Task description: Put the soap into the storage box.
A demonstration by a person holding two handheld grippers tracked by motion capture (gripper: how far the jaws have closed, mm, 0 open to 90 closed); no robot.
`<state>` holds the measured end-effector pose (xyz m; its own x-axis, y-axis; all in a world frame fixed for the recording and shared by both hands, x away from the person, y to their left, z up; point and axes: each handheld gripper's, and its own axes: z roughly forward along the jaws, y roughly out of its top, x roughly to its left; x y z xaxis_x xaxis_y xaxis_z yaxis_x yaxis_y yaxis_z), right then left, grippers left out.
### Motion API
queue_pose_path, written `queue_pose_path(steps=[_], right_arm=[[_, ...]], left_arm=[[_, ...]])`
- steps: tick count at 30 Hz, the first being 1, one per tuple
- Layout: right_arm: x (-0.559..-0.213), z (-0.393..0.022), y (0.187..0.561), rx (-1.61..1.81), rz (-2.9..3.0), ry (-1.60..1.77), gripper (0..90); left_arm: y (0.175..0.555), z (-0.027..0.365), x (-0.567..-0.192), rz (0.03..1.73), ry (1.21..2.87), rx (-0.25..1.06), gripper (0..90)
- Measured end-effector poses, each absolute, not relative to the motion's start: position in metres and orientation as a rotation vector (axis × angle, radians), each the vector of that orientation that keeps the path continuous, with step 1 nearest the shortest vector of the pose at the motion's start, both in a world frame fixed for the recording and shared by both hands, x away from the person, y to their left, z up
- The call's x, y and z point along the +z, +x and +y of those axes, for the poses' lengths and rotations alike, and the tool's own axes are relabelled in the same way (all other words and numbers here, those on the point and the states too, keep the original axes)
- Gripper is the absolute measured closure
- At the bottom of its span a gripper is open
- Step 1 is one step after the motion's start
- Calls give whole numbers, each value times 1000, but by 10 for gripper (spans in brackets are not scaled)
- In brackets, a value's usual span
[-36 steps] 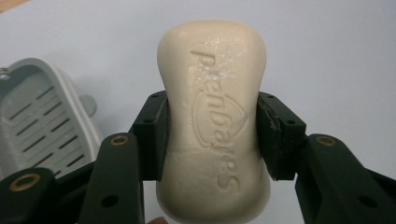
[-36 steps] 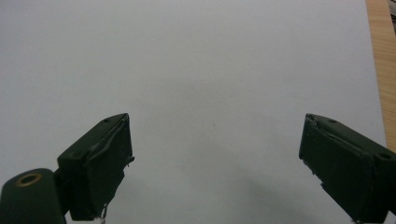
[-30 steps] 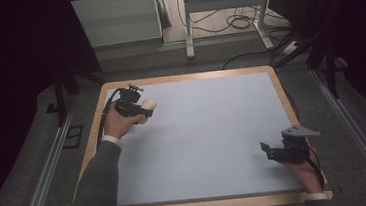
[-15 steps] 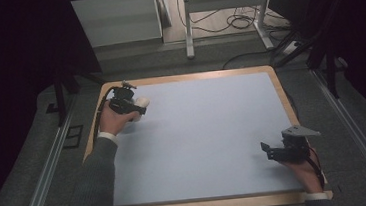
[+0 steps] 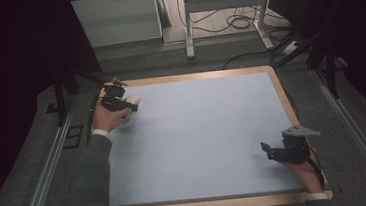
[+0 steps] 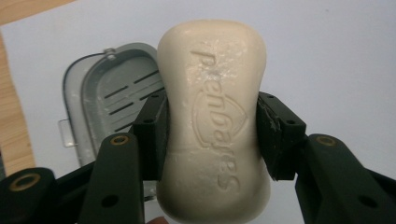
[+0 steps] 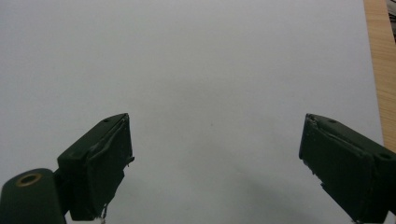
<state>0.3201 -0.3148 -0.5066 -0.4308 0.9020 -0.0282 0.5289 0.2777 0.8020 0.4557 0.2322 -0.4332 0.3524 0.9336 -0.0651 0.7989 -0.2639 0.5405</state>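
High view: one table (image 5: 200, 146), pale blue top, wood rim. Two grippers. Left gripper (image 5: 132, 105) at far left corner, one cream soap bar (image 5: 133, 100) in jaws. Right gripper (image 5: 267, 150) near right front edge, well apart from left.

Left gripper view: jaws clamped on soap bar (image 6: 214, 121) sides, one each side; bar held above one grey slotted soap dish (image 6: 114, 100).

Right gripper view: right gripper (image 7: 215, 163) jaws wide apart, nothing between, over bare tabletop.

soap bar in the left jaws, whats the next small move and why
Probably ease the left gripper sideways and down toward the grey soap dish. Its jaws are clamped on the soap bar, which hangs beside and partly over the dish, not yet inside. The right gripper is open over bare table, so it seems idle.
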Motion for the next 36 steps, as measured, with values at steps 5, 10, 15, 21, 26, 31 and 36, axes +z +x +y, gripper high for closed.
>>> queue_pose_path(steps=[5, 10, 15, 21, 26, 31, 36], right_arm=[[-507, -314, 320, 1014, 2072, 1281, 94], [-507, -314, 320, 1013, 2071, 1281, 94], [-507, -315, 320, 1012, 2070, 1284, 94], [-508, -316, 321, 1004, 2066, 1288, 94], [-510, -317, 322, 998, 2064, 1296, 94], [-511, -317, 322, 992, 2070, 1298, 94], [-510, -317, 322, 995, 2068, 1295, 94]], left_arm=[[460, 238, -438, 1543, 2124, 374, 496], [463, 244, -442, 1580, 2104, 375, 496], [468, 248, -448, 1611, 2101, 376, 496], [476, 251, -457, 1652, 2101, 369, 496], [479, 254, -465, 1670, 2099, 363, 496], [480, 251, -471, 1677, 2108, 357, 495], [480, 249, -474, 1680, 2111, 361, 492]])
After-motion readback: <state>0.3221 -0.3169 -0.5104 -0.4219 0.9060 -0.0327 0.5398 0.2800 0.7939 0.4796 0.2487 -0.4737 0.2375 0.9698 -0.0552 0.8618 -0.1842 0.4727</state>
